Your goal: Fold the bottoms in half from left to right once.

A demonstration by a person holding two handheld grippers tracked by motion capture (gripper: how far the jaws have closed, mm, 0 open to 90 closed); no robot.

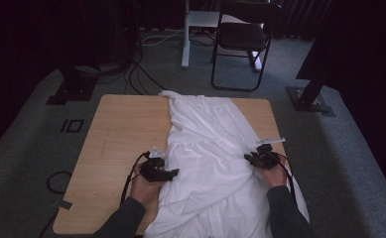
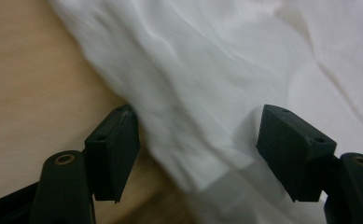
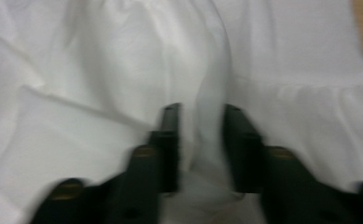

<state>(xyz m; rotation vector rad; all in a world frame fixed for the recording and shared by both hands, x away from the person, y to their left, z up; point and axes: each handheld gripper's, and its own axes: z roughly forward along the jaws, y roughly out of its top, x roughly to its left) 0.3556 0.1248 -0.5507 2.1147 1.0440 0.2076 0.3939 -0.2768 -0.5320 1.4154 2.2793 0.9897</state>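
White cloth [image 1: 210, 148] lies rumpled down the middle of the wooden surface [image 1: 121, 134], running from the 12 o'clock edge to the 6 o'clock edge, where it hangs over. At 7 o'clock, a hand [image 1: 142, 187] in a dark sleeve holds the left gripper [image 1: 173, 173] at the cloth's left margin. In the left gripper view its jaws stand well apart, cloth bulging between them; the left one sits right at the cloth's edge where bare wood begins, neither pressing. At 5 o'clock, the other hand [image 1: 275, 176] holds the right gripper [image 1: 248, 158] at the cloth's right side. In the right gripper view, blurred, the jaws are drawn close with a raised fold of cloth [image 3: 202, 135] pinched between them. Farther off, at 12 o'clock beyond the surface: grey carpet [image 1: 41, 124], loose cables [image 1: 141, 74], a dark folding chair [image 1: 242, 42], a white post [image 1: 185, 34].
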